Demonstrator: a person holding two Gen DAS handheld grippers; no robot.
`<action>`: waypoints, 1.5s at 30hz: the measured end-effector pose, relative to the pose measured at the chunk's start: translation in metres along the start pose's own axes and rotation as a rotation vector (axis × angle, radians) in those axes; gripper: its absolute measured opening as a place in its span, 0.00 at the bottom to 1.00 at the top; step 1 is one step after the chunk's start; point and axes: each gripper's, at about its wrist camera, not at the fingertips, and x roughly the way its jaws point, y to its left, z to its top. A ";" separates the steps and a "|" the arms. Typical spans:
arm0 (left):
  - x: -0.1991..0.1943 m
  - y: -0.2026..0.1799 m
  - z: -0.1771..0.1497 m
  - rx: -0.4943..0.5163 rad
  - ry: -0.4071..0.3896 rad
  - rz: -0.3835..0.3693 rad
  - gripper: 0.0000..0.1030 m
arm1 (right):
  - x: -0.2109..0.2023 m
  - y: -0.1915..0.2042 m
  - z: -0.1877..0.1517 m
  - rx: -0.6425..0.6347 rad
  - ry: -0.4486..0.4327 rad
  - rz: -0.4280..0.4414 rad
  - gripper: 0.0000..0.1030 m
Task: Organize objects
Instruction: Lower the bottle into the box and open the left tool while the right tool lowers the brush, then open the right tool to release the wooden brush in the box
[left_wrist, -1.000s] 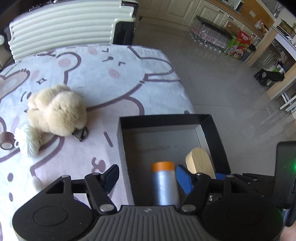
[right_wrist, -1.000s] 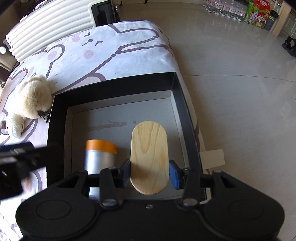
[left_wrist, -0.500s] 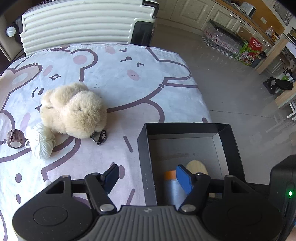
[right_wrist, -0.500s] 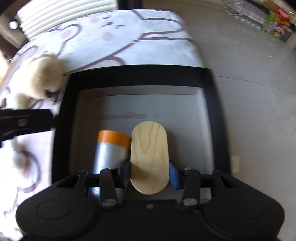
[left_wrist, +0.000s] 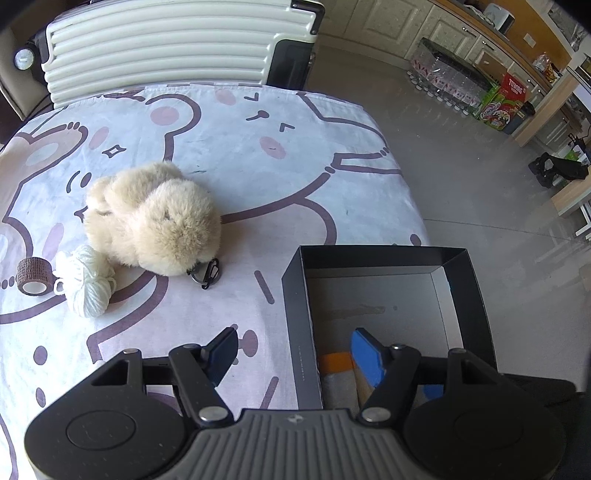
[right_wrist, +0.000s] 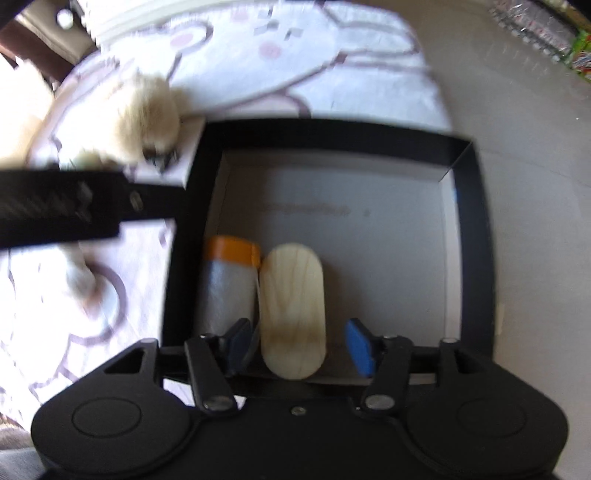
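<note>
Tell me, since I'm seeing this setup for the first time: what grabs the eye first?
The fluffy cream plush toy lying on the cartoon-print tablecloth, left of the black box. Then the oval wooden piece lying in that box beside an orange-capped tube, between the open fingers of the right hand-held gripper.

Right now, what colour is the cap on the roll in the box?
Orange, on a grey roll; the cap shows best in the right wrist view.
</note>
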 end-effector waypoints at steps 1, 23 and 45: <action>0.000 0.001 0.000 -0.001 0.001 0.000 0.67 | -0.004 -0.002 0.000 0.018 -0.018 0.010 0.58; 0.003 -0.003 -0.003 0.074 0.024 0.023 0.67 | 0.017 -0.024 0.001 0.098 0.043 -0.111 0.31; -0.020 -0.012 -0.024 0.169 0.028 0.049 0.67 | -0.050 -0.025 -0.012 0.205 -0.110 -0.193 0.50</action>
